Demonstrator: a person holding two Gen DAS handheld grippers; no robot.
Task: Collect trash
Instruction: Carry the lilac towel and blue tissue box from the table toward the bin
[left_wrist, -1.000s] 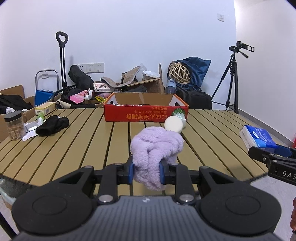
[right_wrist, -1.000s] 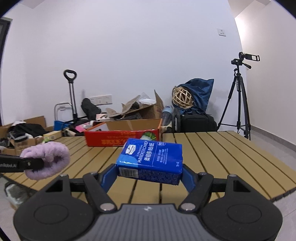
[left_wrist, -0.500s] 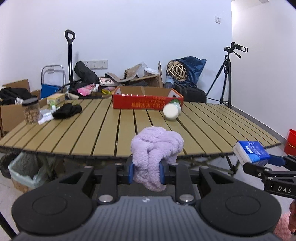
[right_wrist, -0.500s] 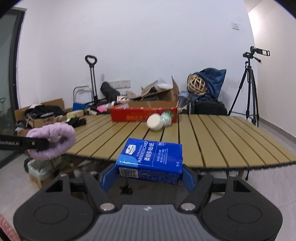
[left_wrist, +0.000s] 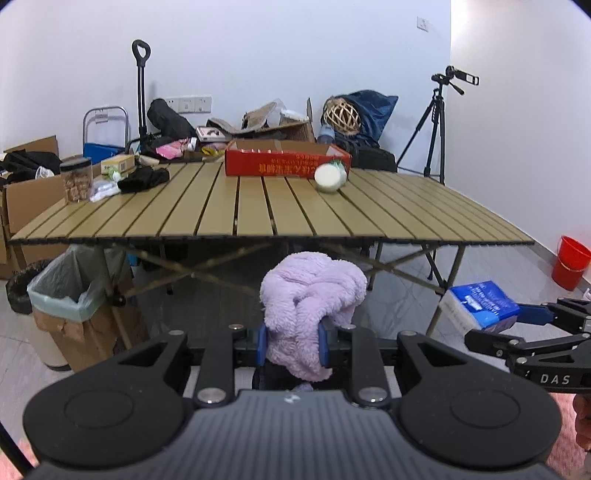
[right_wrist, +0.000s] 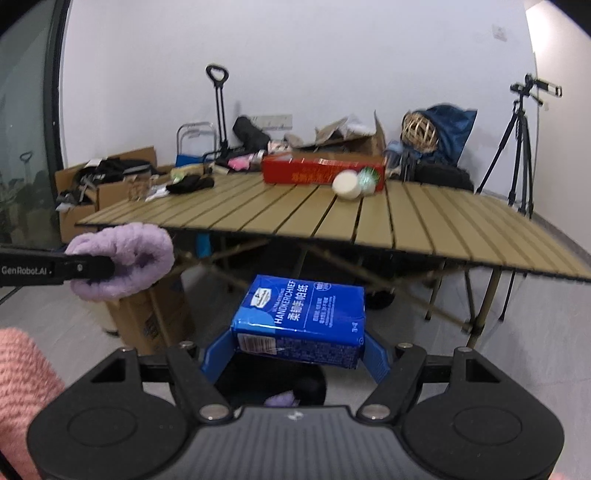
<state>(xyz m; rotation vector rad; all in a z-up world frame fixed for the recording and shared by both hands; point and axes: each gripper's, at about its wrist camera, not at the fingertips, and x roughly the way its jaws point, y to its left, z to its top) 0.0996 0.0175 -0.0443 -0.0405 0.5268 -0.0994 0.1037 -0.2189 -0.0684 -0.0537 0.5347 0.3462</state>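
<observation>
Left gripper (left_wrist: 293, 345): jaws are clamping the fluffy purple cloth (left_wrist: 312, 295), which is bulging above them.
Right gripper (right_wrist: 295, 354): jaws are squeezing the blue tissue pack (right_wrist: 301, 321) lying crosswise between them.
Table (left_wrist: 258, 218): standing beyond both jaws.

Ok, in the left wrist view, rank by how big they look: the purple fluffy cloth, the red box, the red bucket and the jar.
1. purple fluffy cloth, though nearness to the camera inflates it
2. red box
3. red bucket
4. jar
</observation>
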